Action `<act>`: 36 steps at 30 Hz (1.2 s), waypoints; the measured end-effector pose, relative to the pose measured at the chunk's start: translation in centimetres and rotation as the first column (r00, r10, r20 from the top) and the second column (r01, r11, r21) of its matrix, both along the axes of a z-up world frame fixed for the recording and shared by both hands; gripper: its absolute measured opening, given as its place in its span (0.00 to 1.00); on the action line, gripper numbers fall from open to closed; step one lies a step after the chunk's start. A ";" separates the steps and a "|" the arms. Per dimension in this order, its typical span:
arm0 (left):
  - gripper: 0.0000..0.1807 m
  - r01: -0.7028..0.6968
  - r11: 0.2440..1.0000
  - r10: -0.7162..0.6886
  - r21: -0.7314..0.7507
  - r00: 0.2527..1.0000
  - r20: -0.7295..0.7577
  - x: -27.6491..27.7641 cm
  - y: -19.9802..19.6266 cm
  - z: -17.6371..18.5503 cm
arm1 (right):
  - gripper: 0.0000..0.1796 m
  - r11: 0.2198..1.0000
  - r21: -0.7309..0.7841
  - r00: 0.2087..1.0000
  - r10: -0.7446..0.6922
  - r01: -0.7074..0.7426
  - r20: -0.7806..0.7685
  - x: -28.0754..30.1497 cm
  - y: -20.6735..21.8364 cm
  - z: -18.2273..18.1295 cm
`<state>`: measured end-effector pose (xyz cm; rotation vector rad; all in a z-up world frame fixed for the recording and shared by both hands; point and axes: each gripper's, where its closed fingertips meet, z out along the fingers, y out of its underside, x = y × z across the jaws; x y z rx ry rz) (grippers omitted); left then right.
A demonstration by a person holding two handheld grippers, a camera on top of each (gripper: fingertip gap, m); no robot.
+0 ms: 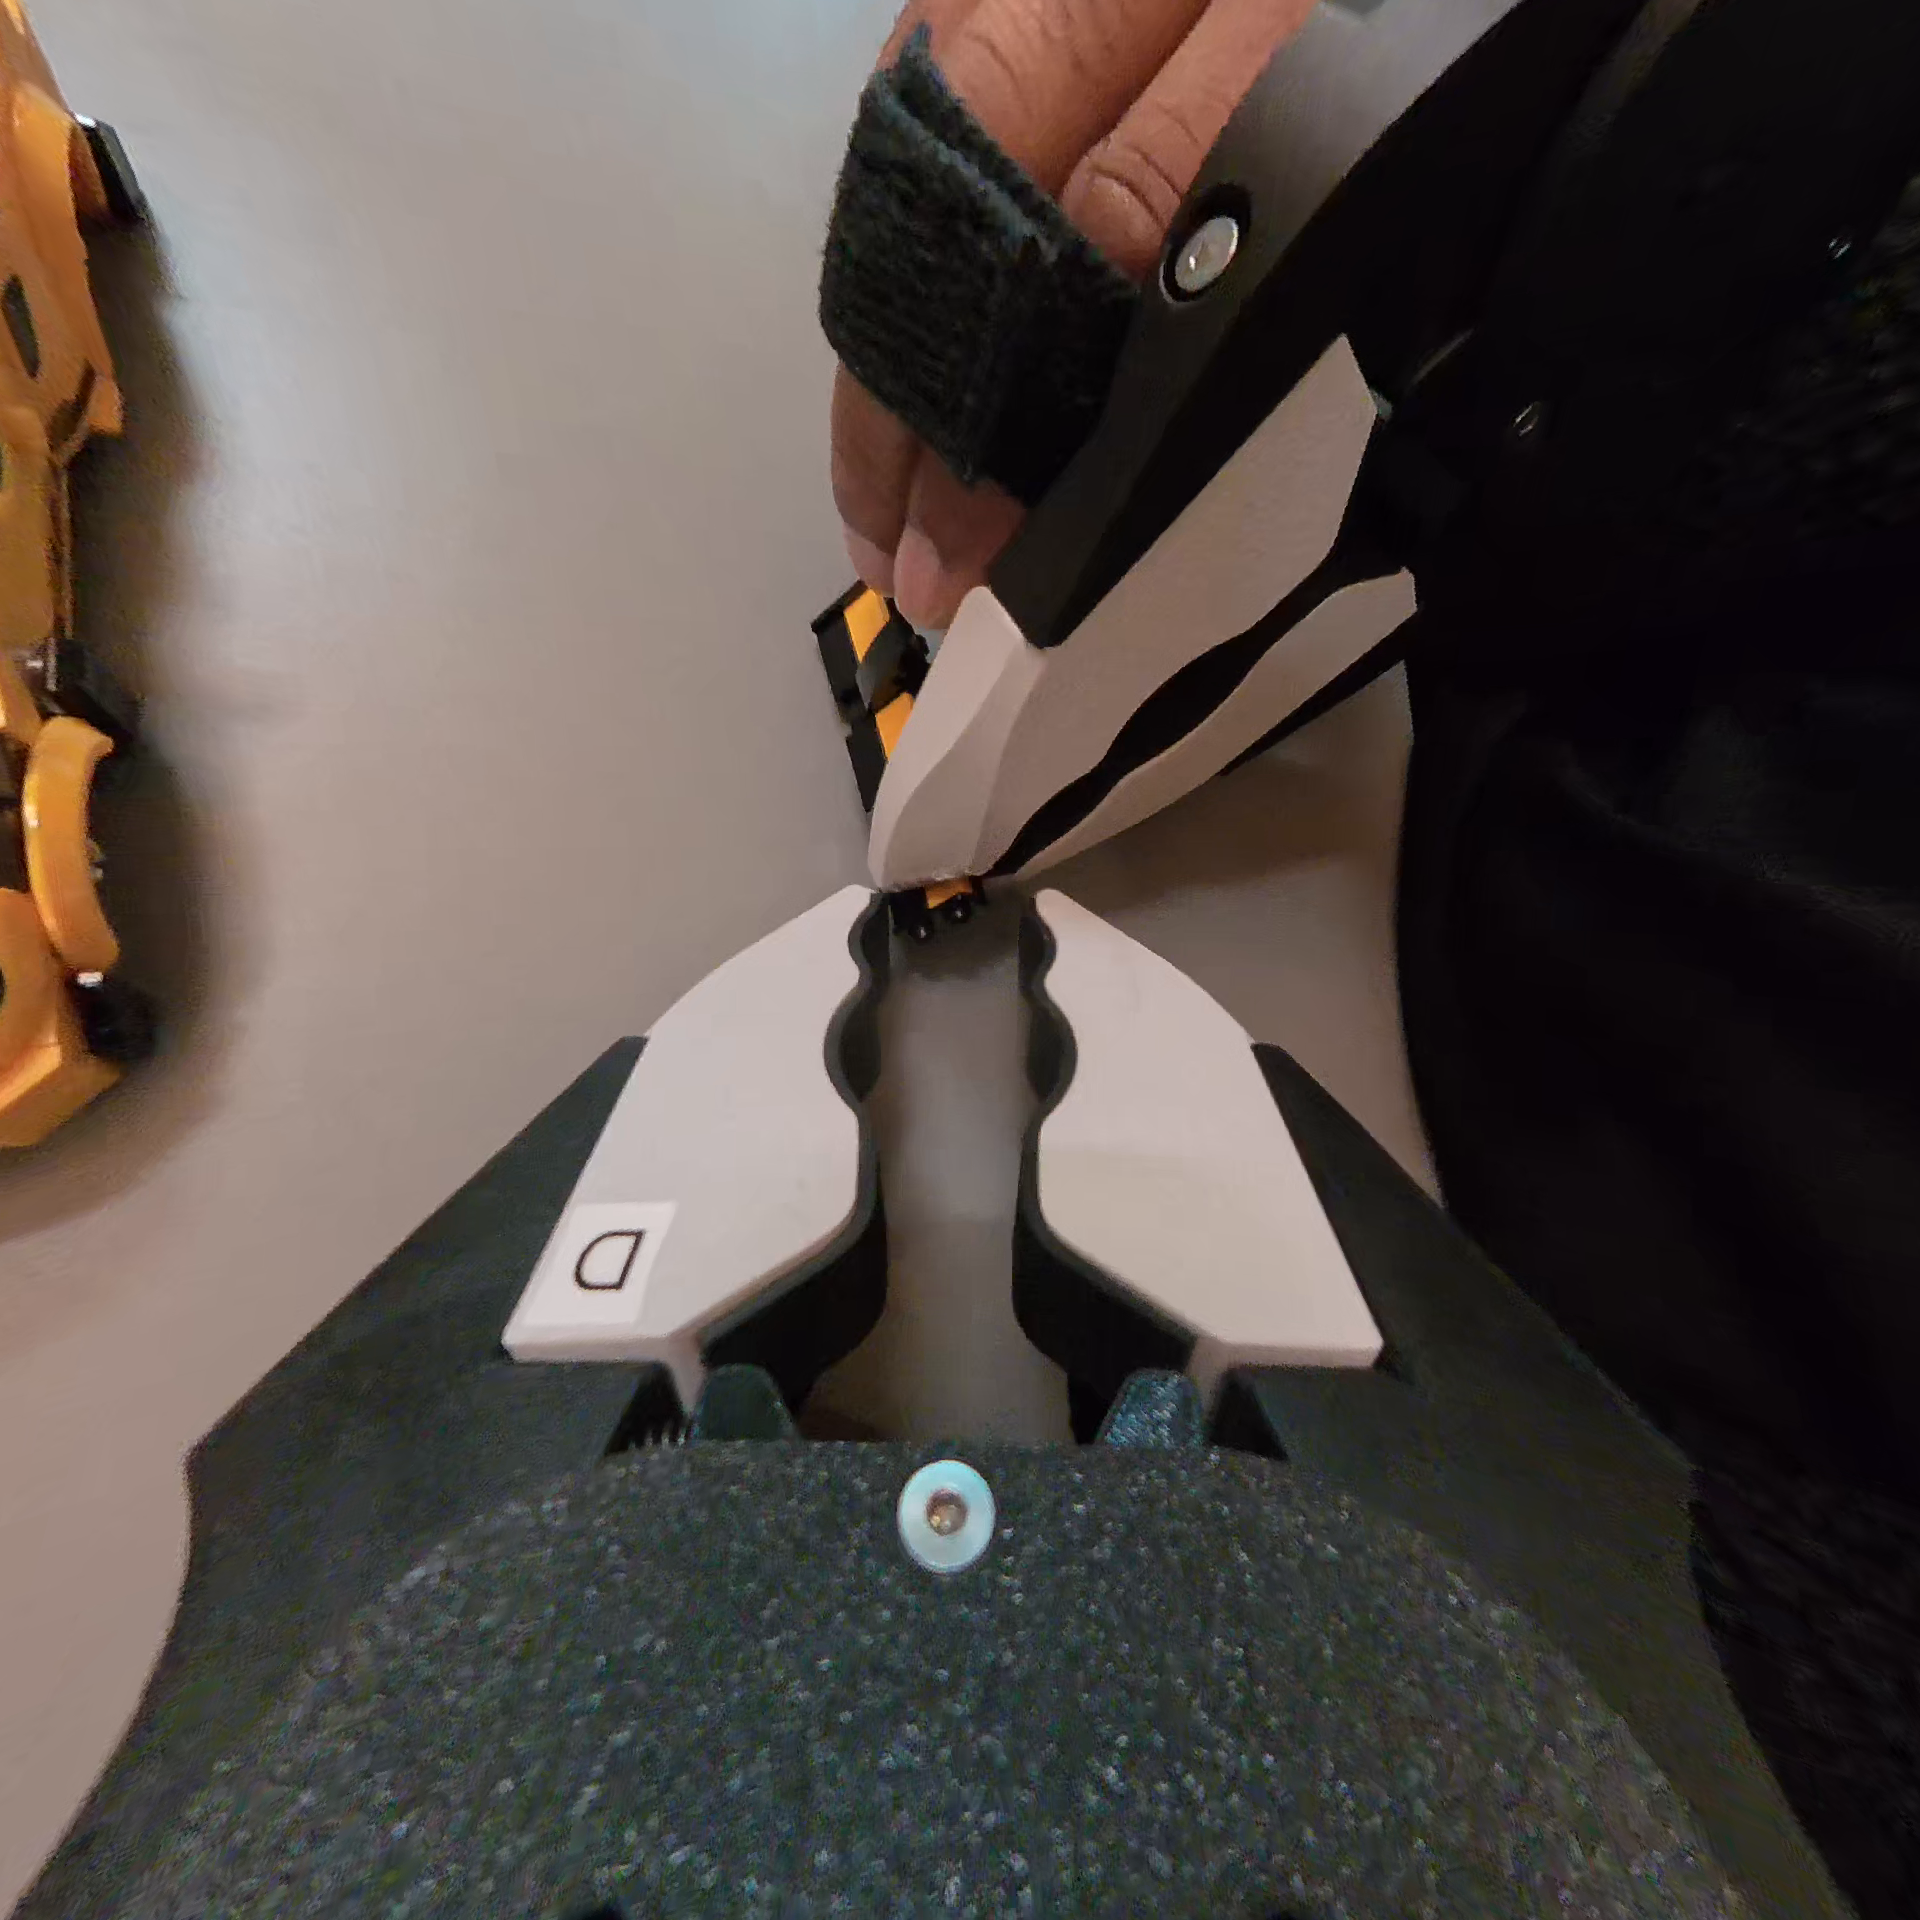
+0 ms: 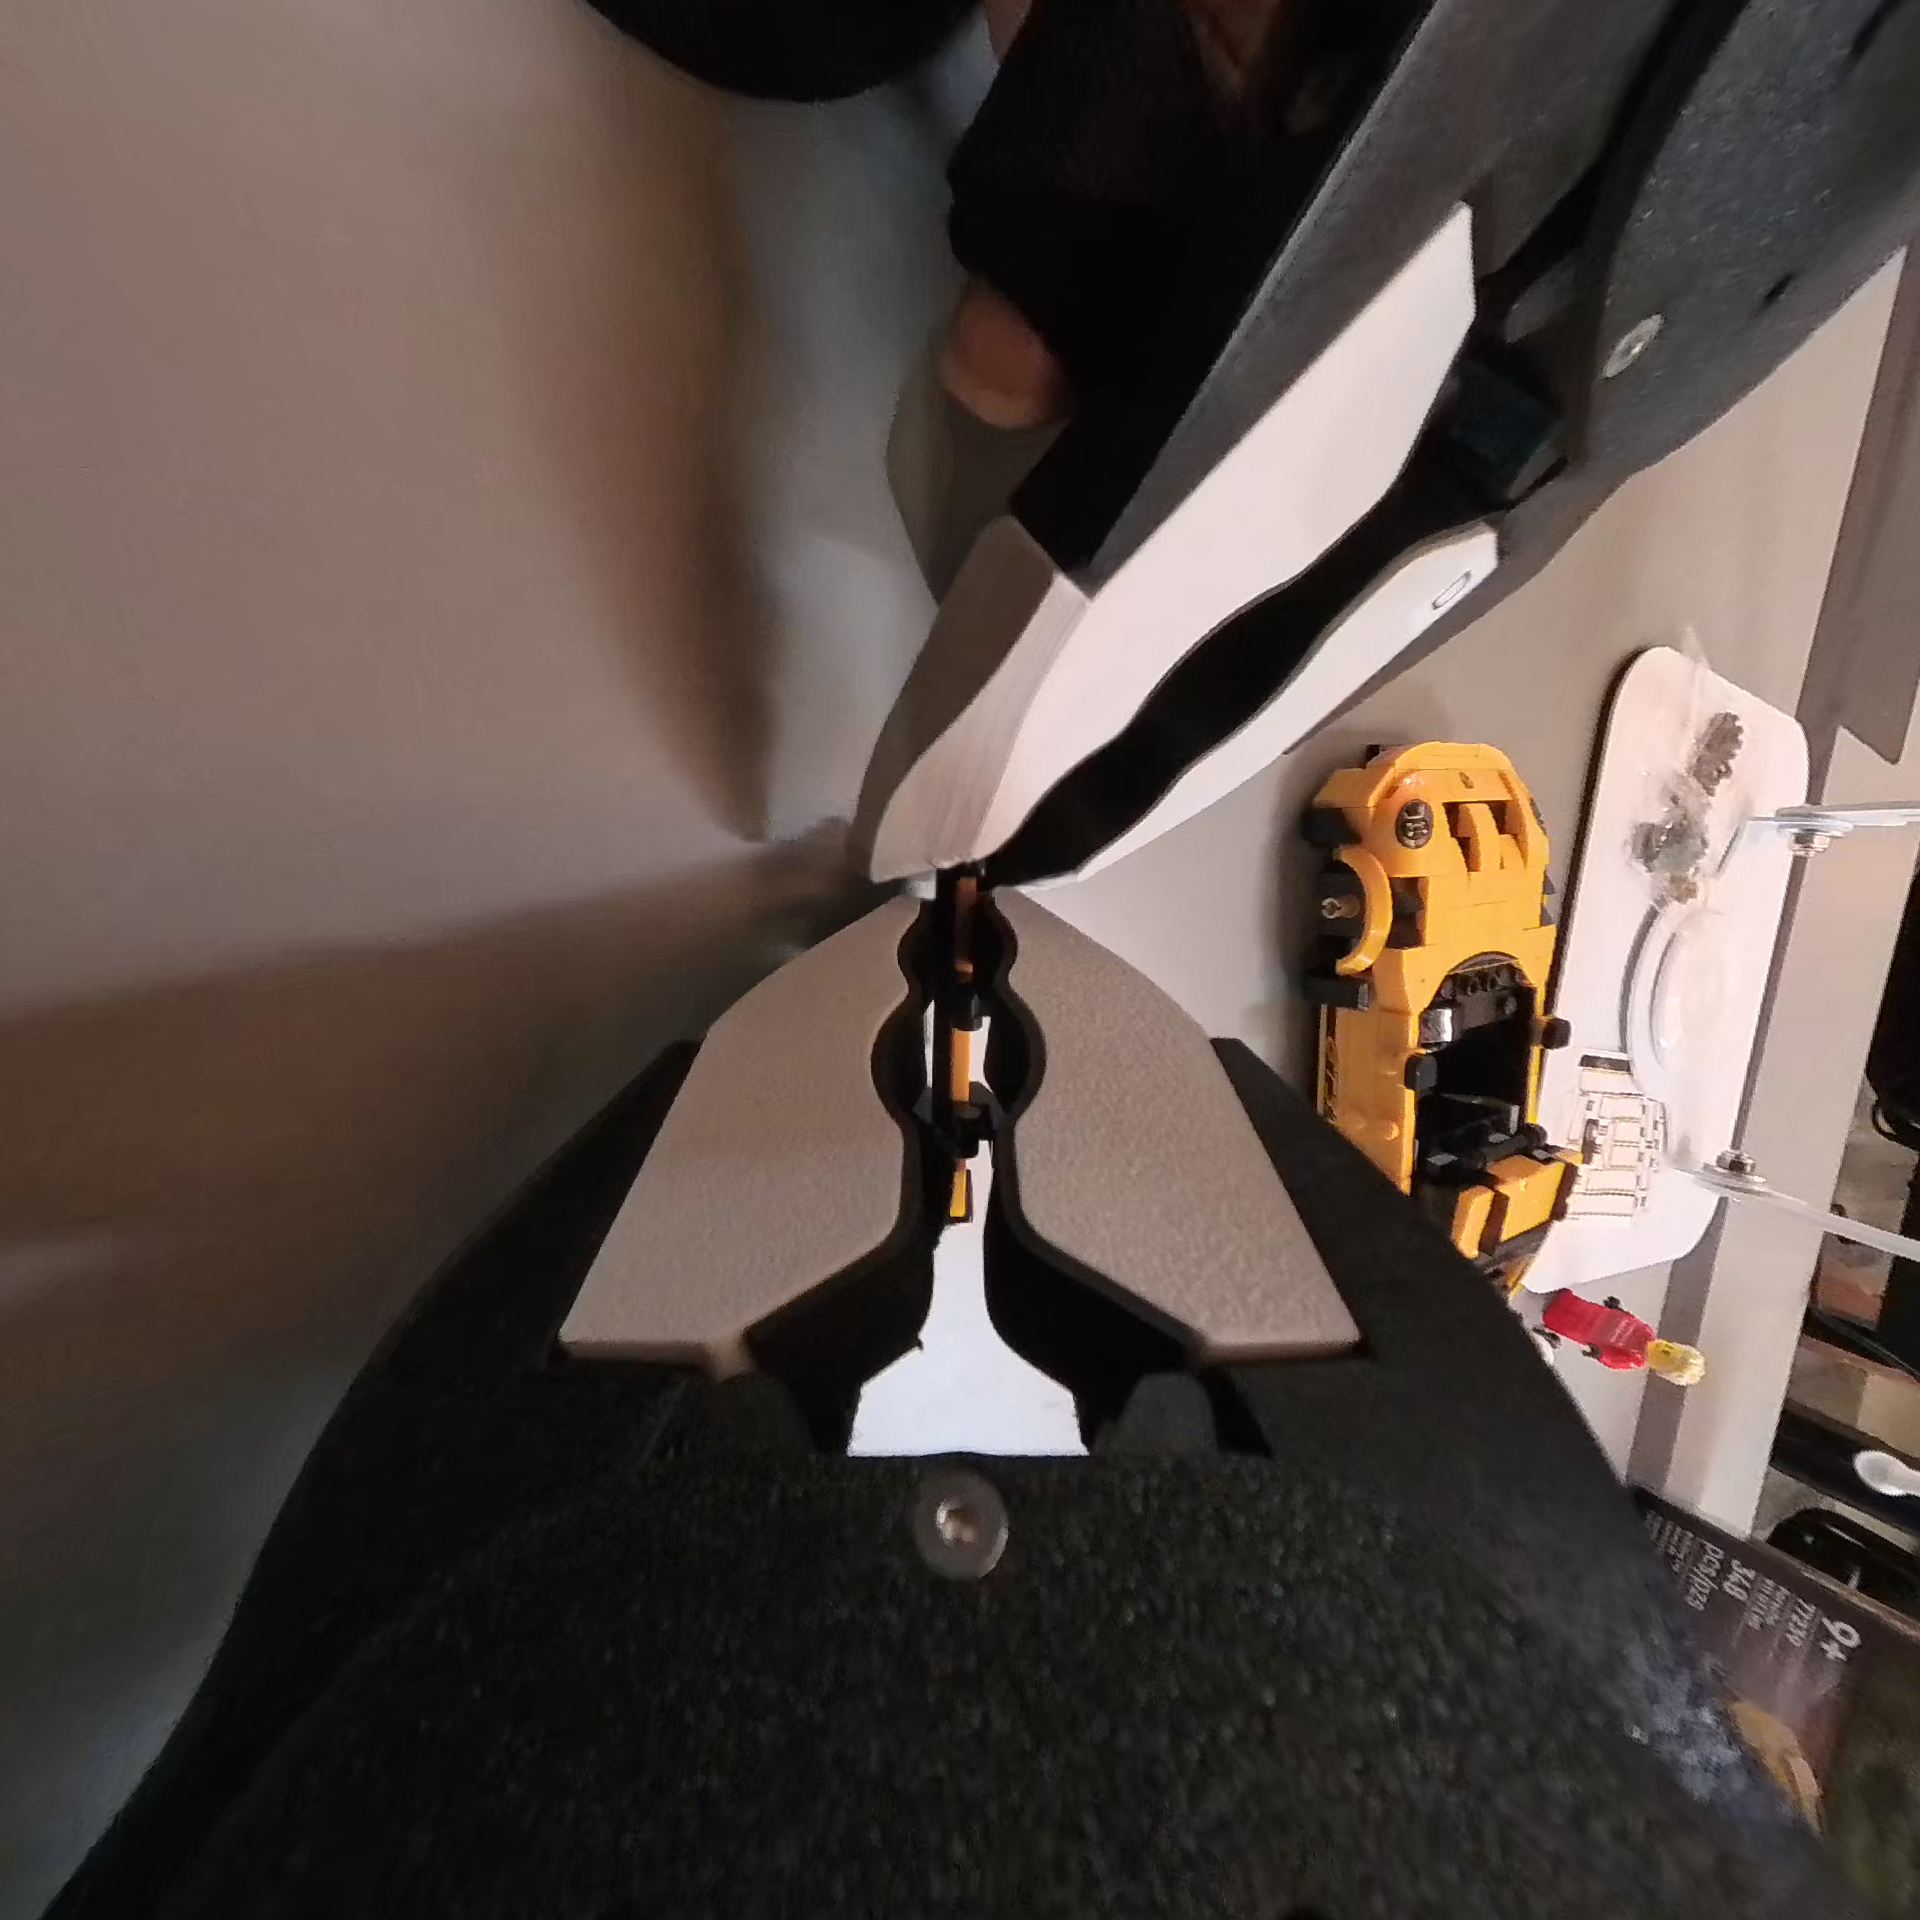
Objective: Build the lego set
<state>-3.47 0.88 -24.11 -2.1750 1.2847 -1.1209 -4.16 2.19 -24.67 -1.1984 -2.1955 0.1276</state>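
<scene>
The left claw point(image 1: 940, 904) is seen spread at lower centre, its tips flanking a small yellow-and-black lego piece point(image 1: 935, 902). The right claw point(image 2: 954, 914) is pressed together, pinching that piece edge-on, its long axis running along the fingers. A mid-air handover or adjustment appears underway; closing squarely would be called for next. Farther off, the yellow car point(image 2: 1434, 997) lies on the desk point(image 2: 1226, 894) at right.
</scene>
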 end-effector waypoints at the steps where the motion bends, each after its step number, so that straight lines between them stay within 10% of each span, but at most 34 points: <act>1: 0.12 -0.004 1.000 0.004 0.004 1.000 -0.002 0.0 0.1 0.0 | 0.04 1.000 0.006 1.000 0.000 0.000 -0.004 0.0 0.0 0.0; 20: 0.14 0.066 0.958 -0.015 0.278 0.984 -0.179 -0.9 1.2 -1.3 | 0.10 0.964 -0.156 0.969 -0.231 0.217 -0.082 3.9 2.0 1.0; 36: 0.15 -0.086 0.957 0.138 0.277 0.975 -0.176 1.1 2.3 -1.4 | 0.06 0.640 -0.496 0.736 -0.677 0.587 -0.001 3.1 2.0 -0.2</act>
